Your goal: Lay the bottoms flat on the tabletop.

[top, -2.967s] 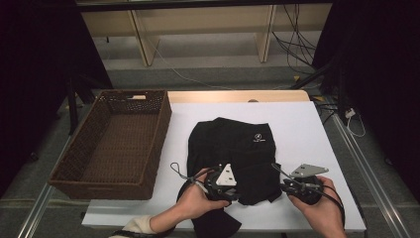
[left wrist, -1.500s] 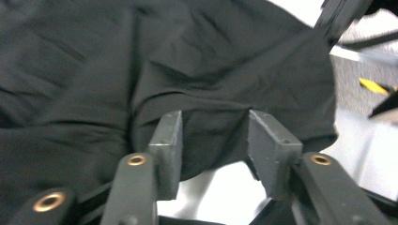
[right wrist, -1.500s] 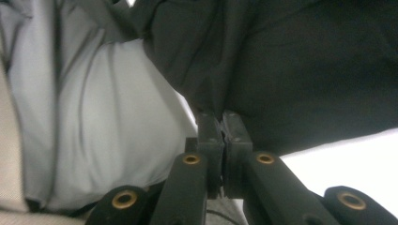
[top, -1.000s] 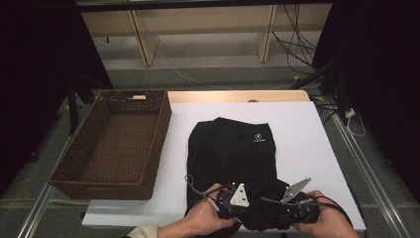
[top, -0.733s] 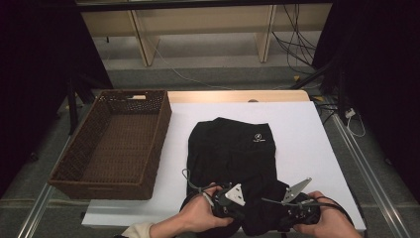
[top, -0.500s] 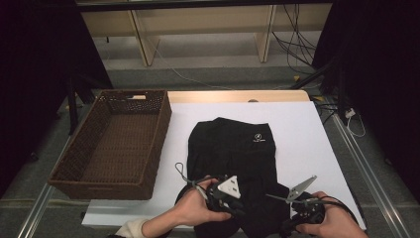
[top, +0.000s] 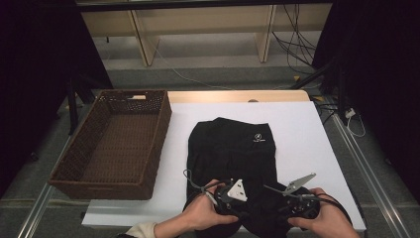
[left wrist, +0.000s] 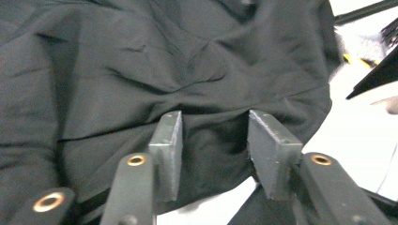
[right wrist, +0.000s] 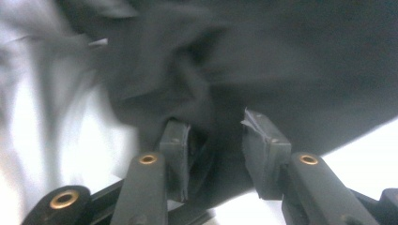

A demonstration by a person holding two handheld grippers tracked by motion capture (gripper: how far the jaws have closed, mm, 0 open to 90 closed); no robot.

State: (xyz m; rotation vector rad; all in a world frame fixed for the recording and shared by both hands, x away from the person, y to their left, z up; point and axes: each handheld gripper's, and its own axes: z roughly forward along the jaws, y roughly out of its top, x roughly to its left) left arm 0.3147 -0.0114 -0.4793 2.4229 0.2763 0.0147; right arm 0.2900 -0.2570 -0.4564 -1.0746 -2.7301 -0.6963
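**Black garment at near table edge: both grippers letting go**

Black garment point(top: 233, 163) lies folded on the white table point(top: 307, 134), its near hem at the person's edge of the table, its small white logo point(top: 258, 139) on the far half. The left gripper point(top: 236, 203) and the right gripper point(top: 292, 206) sit side by side on that near hem.

Jaw state: in the left gripper view the jaws stand part-way apart with a fold of cloth point(left wrist: 211, 126) between the pads and not pressed; they have just been opening. In the right gripper view the picture is blurred, but a gap shows between the pads with dark cloth point(right wrist: 216, 140) lying in it, again unpinched; these jaws have likewise just been opening.

Judgement on the step in hand: this reads as a release after a fold. To do it well, both jaws should be clear of the cloth before either hand lifts away, and the withdrawal should be straight back so no pad drags the hem and spoils the fold.

Surroundings: an empty brown wicker basket point(top: 114, 144) stands just left of the garment, apart from it. The trailing gripper cable point(top: 190, 178) lies across the garment's left edge and could snag it. Nothing else obstructs.
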